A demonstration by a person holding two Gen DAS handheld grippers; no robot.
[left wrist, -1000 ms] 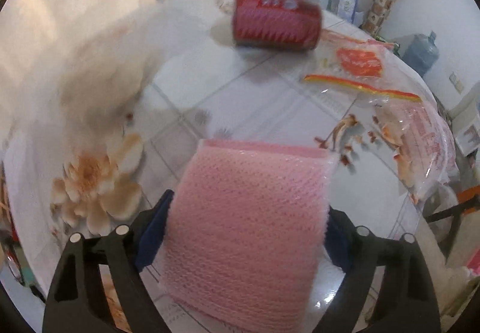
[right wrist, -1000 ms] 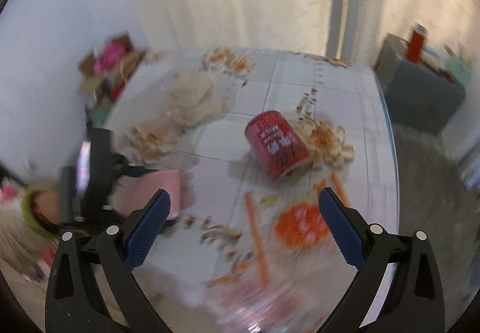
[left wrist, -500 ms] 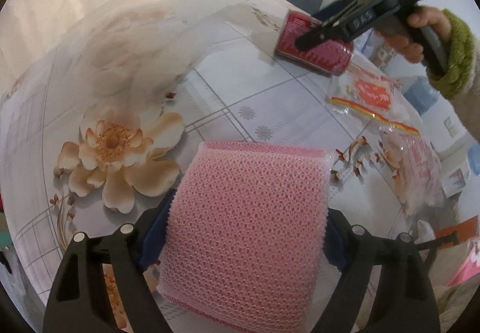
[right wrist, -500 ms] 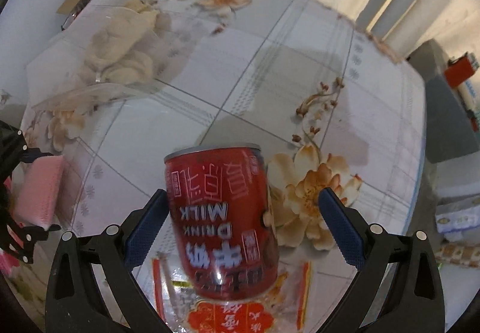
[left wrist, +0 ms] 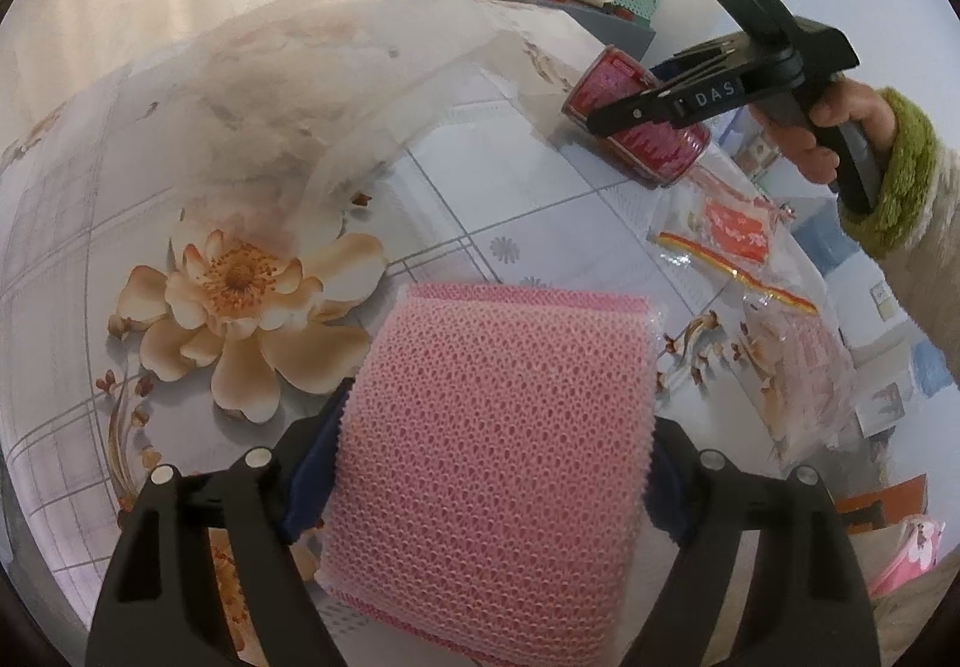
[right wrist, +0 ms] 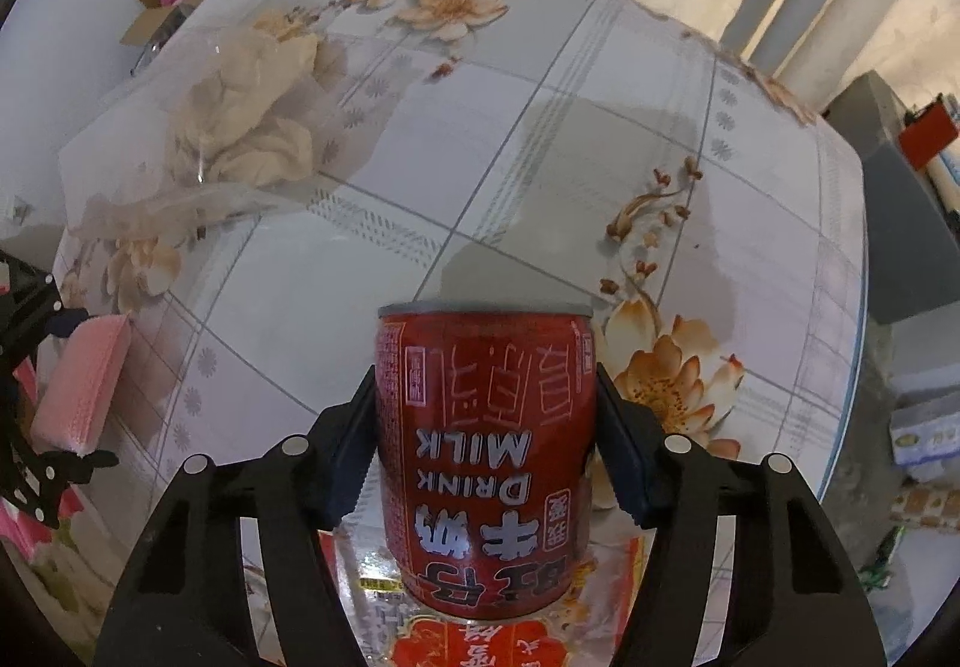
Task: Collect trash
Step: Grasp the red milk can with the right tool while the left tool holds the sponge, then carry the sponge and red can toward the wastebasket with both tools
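The right gripper [right wrist: 486, 463] has a red milk can [right wrist: 486, 457] sitting right between its two blue pads, at the bottom middle of the right wrist view. The jaws are closing in on the can, and the pads look like they touch its sides. The can lies on its side on the flowered table [right wrist: 540, 175], with its end over a clear snack bag [right wrist: 480, 631] with red print at the bottom edge.

In the left wrist view, the can [left wrist: 636, 126] is in the upper right, with the right gripper [left wrist: 606, 120] reaching over it and a hand [left wrist: 804, 132] in a green cuff holding the handle.

The left gripper [left wrist: 492, 475] holds a pink mesh sponge [left wrist: 492, 451] at the bottom middle. Its jaws are squeezing in a little, with the sponge caught between the pads.

A big see-through plastic bag [left wrist: 312, 84] with crumpled paper inside lies in the upper left, well apart from both grippers.
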